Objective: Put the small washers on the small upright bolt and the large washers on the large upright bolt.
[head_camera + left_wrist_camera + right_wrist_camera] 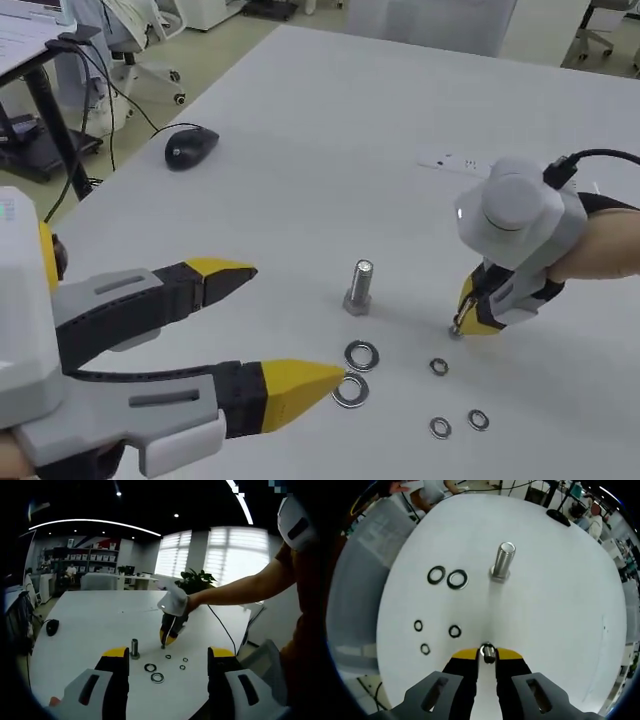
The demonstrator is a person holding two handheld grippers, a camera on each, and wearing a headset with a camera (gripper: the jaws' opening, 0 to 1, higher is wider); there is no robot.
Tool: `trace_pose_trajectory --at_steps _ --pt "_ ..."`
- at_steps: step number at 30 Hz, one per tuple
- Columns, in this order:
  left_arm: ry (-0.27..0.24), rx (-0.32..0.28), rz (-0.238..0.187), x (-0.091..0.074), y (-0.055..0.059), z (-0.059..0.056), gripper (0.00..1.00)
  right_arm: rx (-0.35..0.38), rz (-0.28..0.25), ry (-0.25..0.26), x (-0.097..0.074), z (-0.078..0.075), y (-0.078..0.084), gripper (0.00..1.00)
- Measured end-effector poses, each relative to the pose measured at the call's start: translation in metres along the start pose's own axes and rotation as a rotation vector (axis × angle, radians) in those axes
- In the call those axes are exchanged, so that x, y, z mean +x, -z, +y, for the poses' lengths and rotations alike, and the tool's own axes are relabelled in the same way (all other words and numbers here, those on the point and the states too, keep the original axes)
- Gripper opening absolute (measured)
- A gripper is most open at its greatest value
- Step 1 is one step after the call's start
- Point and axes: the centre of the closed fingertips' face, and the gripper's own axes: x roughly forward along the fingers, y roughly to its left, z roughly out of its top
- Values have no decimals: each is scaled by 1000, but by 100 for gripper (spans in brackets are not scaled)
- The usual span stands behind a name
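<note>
A wide white counter (320,150) holds all the things. The left claw (295,322) is at the near left. It is grey and black with yellow tips. Its two jaws are spread far apart and nothing is between them. The lower tip hangs just beside a big washer.

The right claw (468,322) is on the right, pointing down at the counter. Its yellow tips are squeezed on the small bolt (488,653). This bolt is short and silver, and it stands up with its foot on or just above the counter.

A black mouse (190,146) lies far back on the left.

The big bolt (361,287) stands straight up near the middle, by itself. It is thick and silver, with rings of thread at the top and a wide head at the bottom. No washer is on it.

Two big washers (361,354) (351,391) lie flat in front of the big bolt, just beside each other. They are shiny rings with dark holes.

Three small washers (438,366) (478,419) (440,428) lie flat near the right claw. They are tiny rings, a bit apart from each other. None is on the small bolt.
</note>
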Motion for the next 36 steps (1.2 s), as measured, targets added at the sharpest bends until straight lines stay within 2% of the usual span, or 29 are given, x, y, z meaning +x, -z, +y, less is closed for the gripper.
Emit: trace_pose_trajectory --at_steps 10,20,27,36 --pt "-1 2 -5 0 -3 0 63 -20 3 16 7 -4 5 16" --pt "5 9 -4 1 -3 -3 63 10 -19 42 -9 0 7 16" --pt "31 19 -9 0 -4 -14 62 43 -31 55 -19 16 11 16" --pt "60 37 -12 -4 -6 -27 62 77 -53 47 -27 45 13 16"
